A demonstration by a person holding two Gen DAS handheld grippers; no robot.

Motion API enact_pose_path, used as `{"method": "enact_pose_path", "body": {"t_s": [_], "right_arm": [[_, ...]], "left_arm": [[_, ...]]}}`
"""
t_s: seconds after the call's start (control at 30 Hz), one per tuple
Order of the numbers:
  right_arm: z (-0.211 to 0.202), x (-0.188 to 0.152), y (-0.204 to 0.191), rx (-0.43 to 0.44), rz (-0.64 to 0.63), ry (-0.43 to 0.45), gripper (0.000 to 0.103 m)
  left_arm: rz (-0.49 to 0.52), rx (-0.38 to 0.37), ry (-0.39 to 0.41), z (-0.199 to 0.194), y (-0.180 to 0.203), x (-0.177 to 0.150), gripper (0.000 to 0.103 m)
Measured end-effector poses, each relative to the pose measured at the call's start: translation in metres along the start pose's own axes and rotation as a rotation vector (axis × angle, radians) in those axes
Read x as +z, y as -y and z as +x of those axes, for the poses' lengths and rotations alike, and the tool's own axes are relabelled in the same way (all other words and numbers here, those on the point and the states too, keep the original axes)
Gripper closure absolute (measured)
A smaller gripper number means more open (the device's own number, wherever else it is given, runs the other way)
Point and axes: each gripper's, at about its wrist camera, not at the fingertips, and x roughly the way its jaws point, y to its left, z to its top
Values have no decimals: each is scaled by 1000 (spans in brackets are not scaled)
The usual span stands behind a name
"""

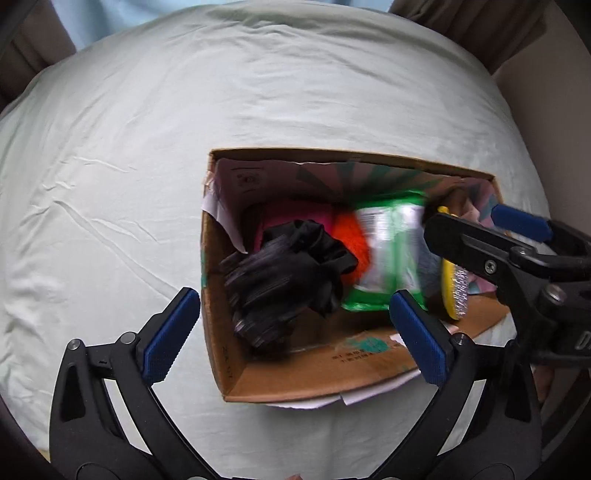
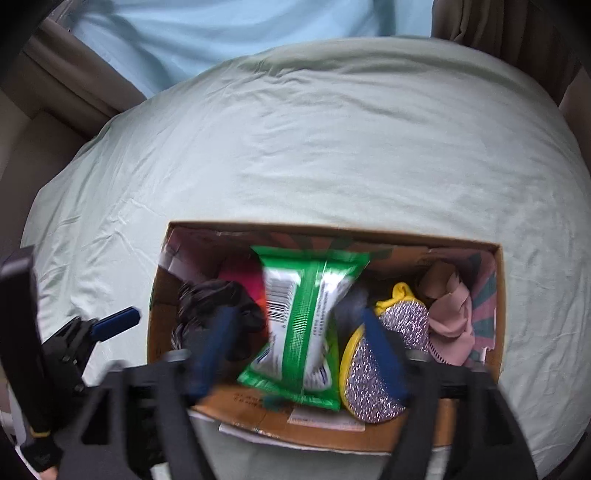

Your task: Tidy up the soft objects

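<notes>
An open cardboard box (image 1: 236,373) (image 2: 498,314) sits on a pale green sheet. Inside lie a black bundle (image 1: 284,269) (image 2: 218,299), a green-and-white wipes pack (image 1: 388,254) (image 2: 306,325), a yellow sponge with a silver glitter face (image 1: 456,291) (image 2: 369,373), a pink cloth (image 2: 450,314) and something red-orange (image 1: 349,236). My left gripper (image 1: 295,332) is open and empty, above the box's near left part. My right gripper (image 2: 299,350) is open above the wipes pack, which looks blurred and loose between the fingers. It also shows in the left wrist view (image 1: 480,229).
The pale green sheet (image 1: 147,147) (image 2: 332,147) covers a bed around the box. Brown curtains (image 2: 498,22) and a light blue panel (image 2: 221,29) lie beyond the far edge. My left gripper shows at the left edge of the right wrist view (image 2: 114,325).
</notes>
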Motion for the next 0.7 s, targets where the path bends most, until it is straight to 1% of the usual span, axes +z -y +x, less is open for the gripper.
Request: {"method": "enact_pose_path", "body": {"t_s": [0.07,0.13,0.23,0.37,0.57,0.7], "right_arm": [[-3,1,-1,-22,-1,30,0],[-3,2,-1,-34,5,31,0],[-3,1,-1,-40,14,18,0],[-8,1,-2,-36,11,32,0],[-21,-1,-4,-28,-1,56,0],[-44,-4,-1,-26,-1,99,0]], "left_arm": [[24,3,-4,-1,3,-3,1],[38,10,-6,-1,7,-8,1],[31,6,-7,-4,8,-12,1],[18,12,0,-10,10,-17,1],[14,39,38,-34,14,-19,1],[-5,73,79,-60,21,-20,1]]}}
